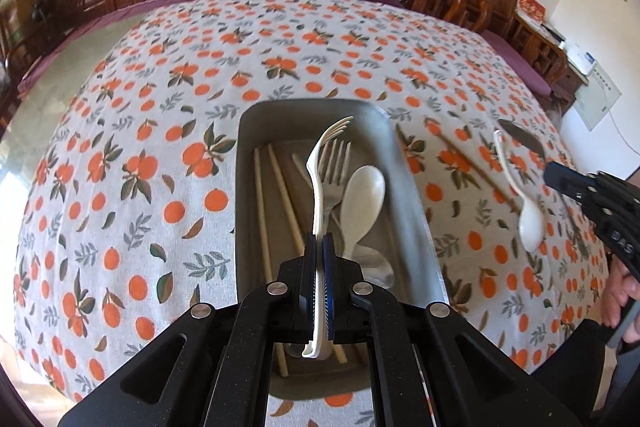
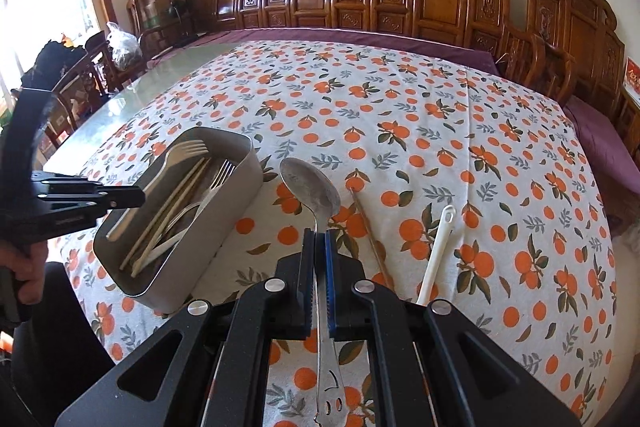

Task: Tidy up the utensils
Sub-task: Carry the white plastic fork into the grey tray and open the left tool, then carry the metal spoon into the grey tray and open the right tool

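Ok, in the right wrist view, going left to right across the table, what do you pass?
Left hand-held gripper → metal tray → metal spoon in the right hand-held gripper → chopstick → white spoon.

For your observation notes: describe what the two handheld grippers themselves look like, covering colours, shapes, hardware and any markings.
Both grippers match. The left gripper and right gripper each have a matte black angular frame with cut-out openings, round silver pivot bolts, and two flat parallel fingers, one black, one faced with a ribbed blue pad. White lettering, too blurred to read, marks the right gripper's side. No cables or sleeves show.
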